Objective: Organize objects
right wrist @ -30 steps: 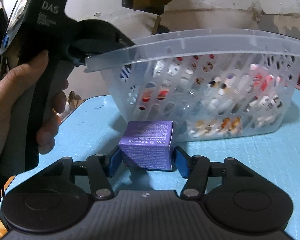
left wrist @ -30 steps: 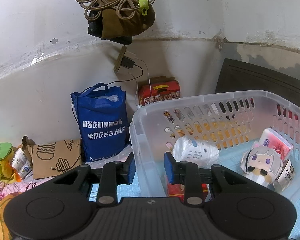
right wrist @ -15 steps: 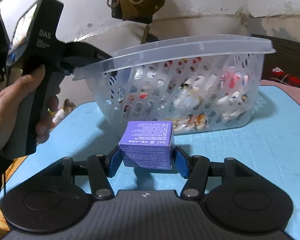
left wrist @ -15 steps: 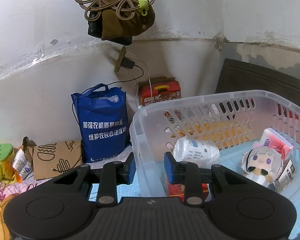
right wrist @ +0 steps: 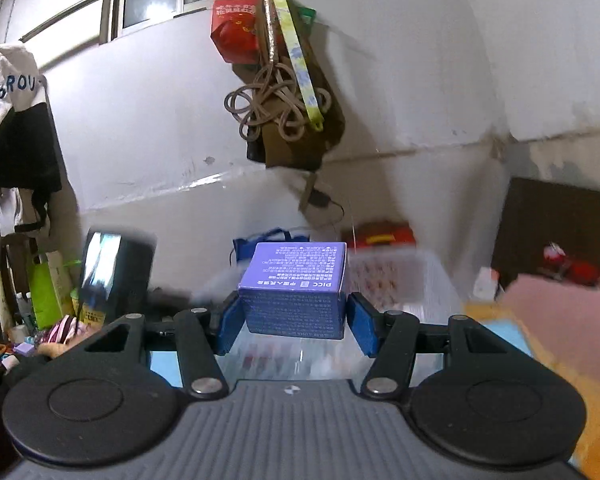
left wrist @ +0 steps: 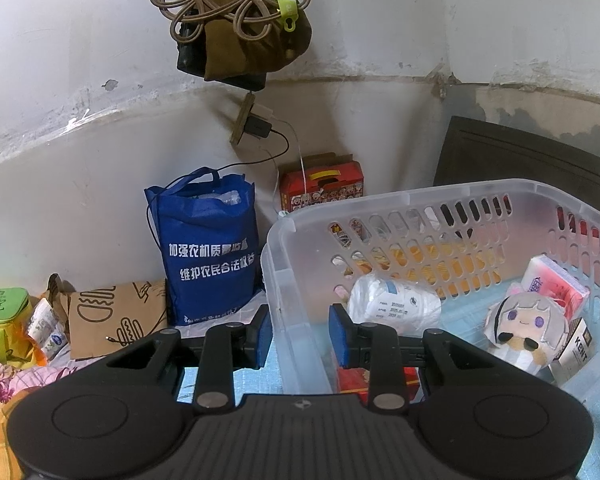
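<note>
The purple box [right wrist: 296, 290] is pinched between the blue pads [right wrist: 229, 326] of the right gripper [right wrist: 294, 326], which is held level and raised, the blurred clear basket [right wrist: 404, 280] seen below and beyond it. The near left wall of the basket [left wrist: 288, 280] is gripped by the left gripper [left wrist: 300, 334], one finger placed outside and the other inside. Within the basket a white roll [left wrist: 392, 304], a plush doll [left wrist: 524, 326], a pink tissue pack [left wrist: 556, 284] and a red packet [left wrist: 356, 378] are seen. Past the basket's left corner a blue bag [left wrist: 210, 246] and a red carton [left wrist: 322, 186] are stood against the white wall [left wrist: 80, 120], where tangled cords [left wrist: 228, 4] are hung
</note>
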Motion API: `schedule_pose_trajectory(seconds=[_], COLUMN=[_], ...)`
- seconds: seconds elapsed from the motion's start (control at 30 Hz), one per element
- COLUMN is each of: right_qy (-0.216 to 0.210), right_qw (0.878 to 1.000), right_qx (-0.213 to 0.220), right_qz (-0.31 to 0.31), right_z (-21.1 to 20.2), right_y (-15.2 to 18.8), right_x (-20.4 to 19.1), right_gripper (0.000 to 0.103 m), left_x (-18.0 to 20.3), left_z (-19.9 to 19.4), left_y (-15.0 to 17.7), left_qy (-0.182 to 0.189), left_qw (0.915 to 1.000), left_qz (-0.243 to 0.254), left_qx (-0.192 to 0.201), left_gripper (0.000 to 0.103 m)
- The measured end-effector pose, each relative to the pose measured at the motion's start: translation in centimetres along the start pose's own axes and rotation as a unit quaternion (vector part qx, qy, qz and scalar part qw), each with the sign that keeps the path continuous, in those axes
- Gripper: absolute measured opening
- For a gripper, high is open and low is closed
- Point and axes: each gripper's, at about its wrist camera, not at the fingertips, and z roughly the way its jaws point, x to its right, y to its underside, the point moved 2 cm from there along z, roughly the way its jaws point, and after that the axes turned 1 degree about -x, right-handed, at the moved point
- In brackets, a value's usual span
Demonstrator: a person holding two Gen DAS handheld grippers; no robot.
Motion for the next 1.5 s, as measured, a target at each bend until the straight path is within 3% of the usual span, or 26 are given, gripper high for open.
schedule_pose_trajectory(seconds=[0.07, 0.17, 0.33, 0.4, 0.73, 0.83, 1.1, 1.3, 1.4, 1.5], right_qy=[0.005, 0.009, 0.024, 0.023, 0.024, 0.026, 0.006, 0.028, 0.025, 0.034], right_qw=[1.0, 0.997, 0.99, 0.986, 0.993, 0.996, 0.996, 0.997, 0.991, 0.985], right_qx=[-0.008, -0.066, -0.131, -0.157, -0.115, -0.082, -0.011, 0.021, 0.069, 0.067], right_qz=[-0.02, -0.03, -0.044, -0.05, -0.017, -0.003, 0.092, 0.067, 0.113, 0.157], right_z=[2.8, 8.7, 14.8, 16.5, 12.4, 10.0, 5.6, 4.2, 2.0, 0.9], right_y=[-2.3, -4.1, -3.2, -2.4, -1.0, -1.1, -0.4, 1.1, 2.5, 4.0], right_x=[0.4, 1.0, 1.5, 1.5, 4.5, 5.8, 10.0, 10.8, 12.5, 14.4], right_gripper=[0.06, 0.06, 0.064, 0.1, 0.103, 0.103, 0.103, 0.103, 0.103, 0.103], left_x=[-0.1, -0.1, -0.2, -0.2, -0.2, -0.1, -0.1, -0.1, -0.2, -0.2], left_z=[0.0, 0.0, 0.1, 0.1, 0.2, 0.2, -0.1, -0.2, -0.2, -0.1], left_y=[0.0, 0.0, 0.0, 0.0, 0.0, 0.0, 0.2, 0.2, 0.2, 0.2], left_qy=[0.002, 0.003, 0.007, 0.01, 0.01, 0.006, 0.001, -0.01, -0.009, -0.007], left_qw=[1.0, 1.0, 1.0, 0.9999, 0.9999, 1.0, 0.9999, 0.9995, 0.9994, 0.9994], left_qz=[-0.002, -0.003, -0.006, -0.007, -0.006, -0.004, -0.004, -0.009, -0.014, -0.015], left_qx=[-0.001, -0.002, -0.004, -0.006, -0.004, -0.003, 0.016, 0.029, 0.031, 0.031], left_gripper=[0.035, 0.035, 0.035, 0.035, 0.04, 0.04, 0.041, 0.059, 0.076, 0.078])
